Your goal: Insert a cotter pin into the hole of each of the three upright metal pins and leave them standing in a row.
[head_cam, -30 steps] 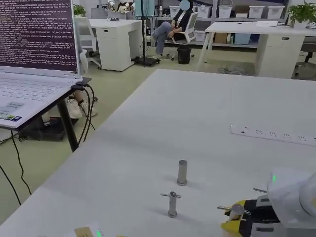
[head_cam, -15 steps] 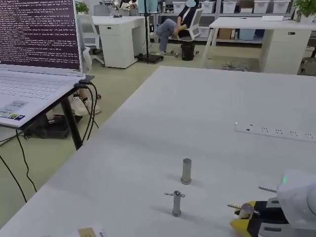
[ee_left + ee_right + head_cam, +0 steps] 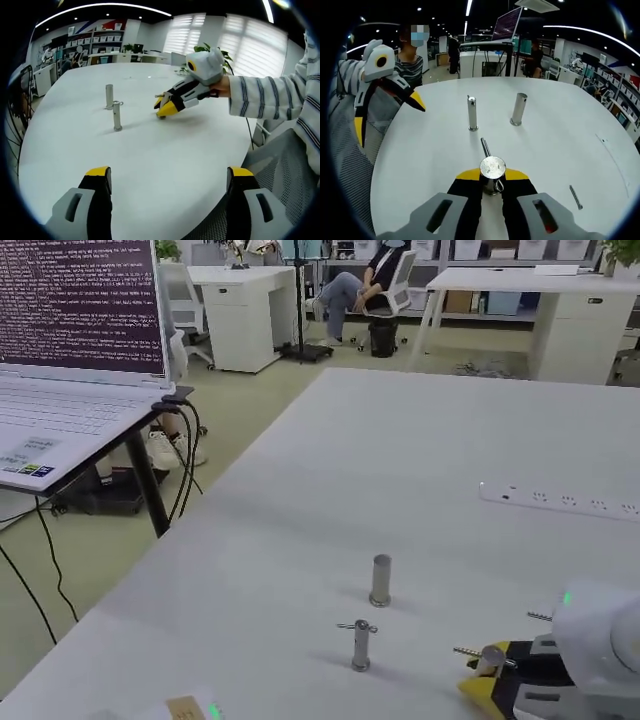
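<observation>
White table (image 3: 420, 470) bore a bare pin (image 3: 380, 580) and a cottered pin (image 3: 361, 643), upright. Third pin (image 3: 492, 167), stiff slick steel, probably light, clamped by its shaft in right gripper (image 3: 493, 181); left gripper (image 3: 169, 172) gaped wide.

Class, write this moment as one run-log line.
right gripper shut on held pin | left gripper open | cottered pin and bare pin upright
</observation>
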`<state>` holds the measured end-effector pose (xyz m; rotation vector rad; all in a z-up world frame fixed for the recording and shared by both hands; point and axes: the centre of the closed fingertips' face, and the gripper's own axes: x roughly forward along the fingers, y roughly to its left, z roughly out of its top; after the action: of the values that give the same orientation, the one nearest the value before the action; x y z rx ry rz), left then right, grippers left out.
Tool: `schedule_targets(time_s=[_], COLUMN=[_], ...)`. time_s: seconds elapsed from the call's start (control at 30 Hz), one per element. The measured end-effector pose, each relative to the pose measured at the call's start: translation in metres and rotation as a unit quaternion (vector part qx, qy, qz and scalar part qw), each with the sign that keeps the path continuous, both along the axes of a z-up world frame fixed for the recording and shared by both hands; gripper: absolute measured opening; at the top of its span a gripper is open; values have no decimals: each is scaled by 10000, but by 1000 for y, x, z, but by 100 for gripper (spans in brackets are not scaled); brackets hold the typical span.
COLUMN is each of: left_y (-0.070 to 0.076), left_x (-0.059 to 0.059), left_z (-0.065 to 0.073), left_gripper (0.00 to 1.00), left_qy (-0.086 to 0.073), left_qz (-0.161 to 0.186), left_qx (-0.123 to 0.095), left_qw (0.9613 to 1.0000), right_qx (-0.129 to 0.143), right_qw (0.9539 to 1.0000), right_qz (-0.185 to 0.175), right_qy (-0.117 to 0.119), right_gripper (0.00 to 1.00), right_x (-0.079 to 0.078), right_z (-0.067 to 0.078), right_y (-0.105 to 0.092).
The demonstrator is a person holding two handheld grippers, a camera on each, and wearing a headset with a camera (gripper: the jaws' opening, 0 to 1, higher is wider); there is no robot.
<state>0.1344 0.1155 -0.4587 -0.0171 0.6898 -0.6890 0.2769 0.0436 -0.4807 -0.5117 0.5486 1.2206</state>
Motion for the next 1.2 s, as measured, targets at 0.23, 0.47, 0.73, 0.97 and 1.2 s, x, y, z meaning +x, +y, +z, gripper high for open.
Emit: schedule_targets(time_s=[0.23,0.47,0.73,0.97,1.2], left_y=[0,1,1,0,0], left_x=[-1,-1,-1,3,11], left_z=[-2,-3,-1,5,16], left_gripper=[94,94,94,94,94], left_qy=[48,64,70,-25,-202], left_qz=[-11,7,34,78,72], left_qx=[2,-5,-35,-119,-189], left_qw=[10000,10000,10000,9999,9996], right_qx=[57,186,167,351,579], right_qw=[10000,9998,9998,9991,9977], right_qz=[17,-95,-39,-223,-343], right_qy=[-24,11,-86,-127,-84], right_gripper=[9,9,13,36,48], right_x=[-2,-1,-2,-5,-17], right_z=[-3,-3,-2,17,41], right_y=[2,2,2,-5,-13])
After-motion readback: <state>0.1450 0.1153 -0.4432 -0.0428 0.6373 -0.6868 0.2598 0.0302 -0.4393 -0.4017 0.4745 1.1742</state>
